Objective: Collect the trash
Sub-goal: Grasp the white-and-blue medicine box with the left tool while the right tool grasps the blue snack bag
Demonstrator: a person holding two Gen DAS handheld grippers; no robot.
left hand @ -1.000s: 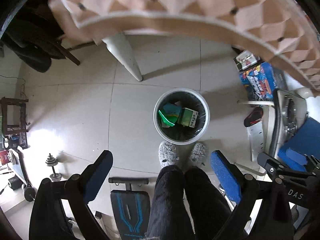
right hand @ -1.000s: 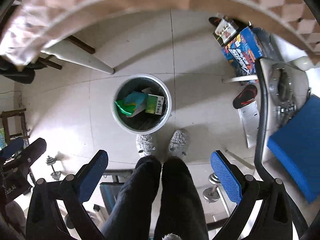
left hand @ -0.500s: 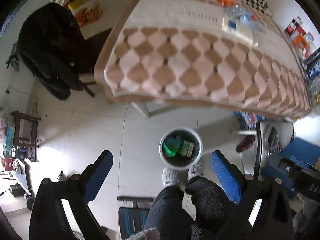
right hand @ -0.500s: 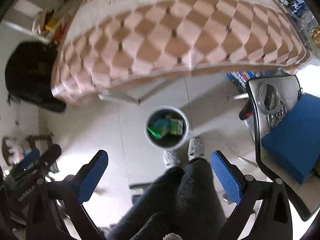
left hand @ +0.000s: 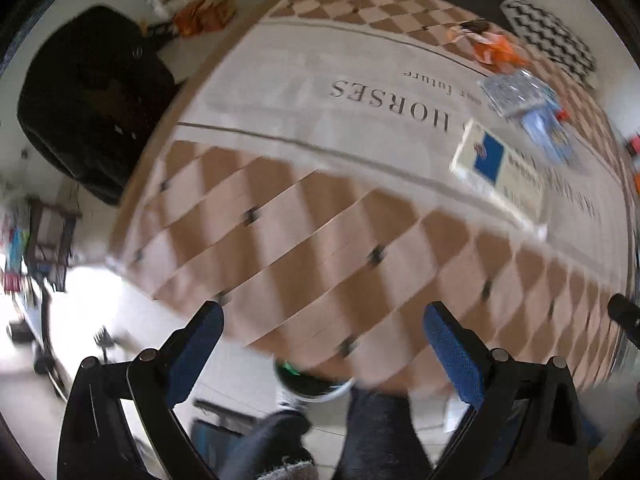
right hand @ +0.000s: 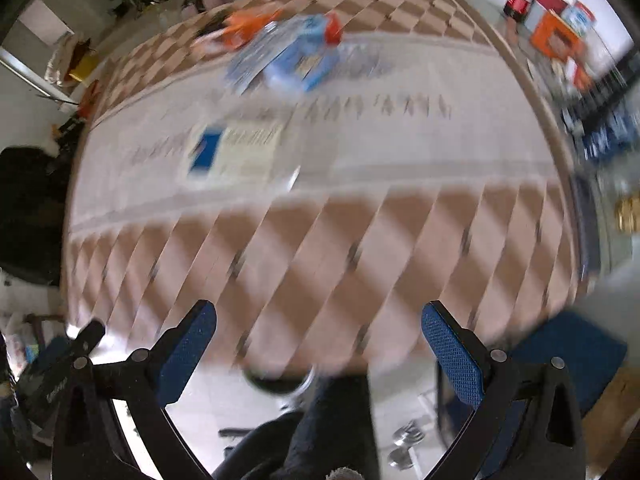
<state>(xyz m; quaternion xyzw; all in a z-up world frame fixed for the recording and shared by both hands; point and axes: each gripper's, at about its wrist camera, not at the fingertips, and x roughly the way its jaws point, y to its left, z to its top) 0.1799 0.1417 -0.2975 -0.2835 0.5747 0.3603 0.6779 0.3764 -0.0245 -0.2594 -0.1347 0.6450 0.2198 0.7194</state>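
Both views are motion-blurred. A table with a checked brown and cream cloth (left hand: 320, 248) fills them. On it lie a white box with a blue patch (left hand: 500, 168) (right hand: 236, 152), a clear and blue wrapper (left hand: 528, 104) (right hand: 296, 60) and an orange wrapper (left hand: 496, 48) (right hand: 248, 26). The round bin (left hand: 312, 384) (right hand: 280, 380) peeks out below the table's near edge. My left gripper (left hand: 320, 344) and right gripper (right hand: 320, 340) are both open and empty, above the near edge of the table.
A black coat on a chair (left hand: 92, 100) stands left of the table. My legs (left hand: 380, 432) are below. A blue seat (right hand: 576, 356) is at lower right. Boxes and cans (right hand: 556, 24) stand beyond the table at far right.
Both grippers have swung up from looking down at the bin on the floor to facing the table top. The bin has slid to the bottom of both views. Both stay open.
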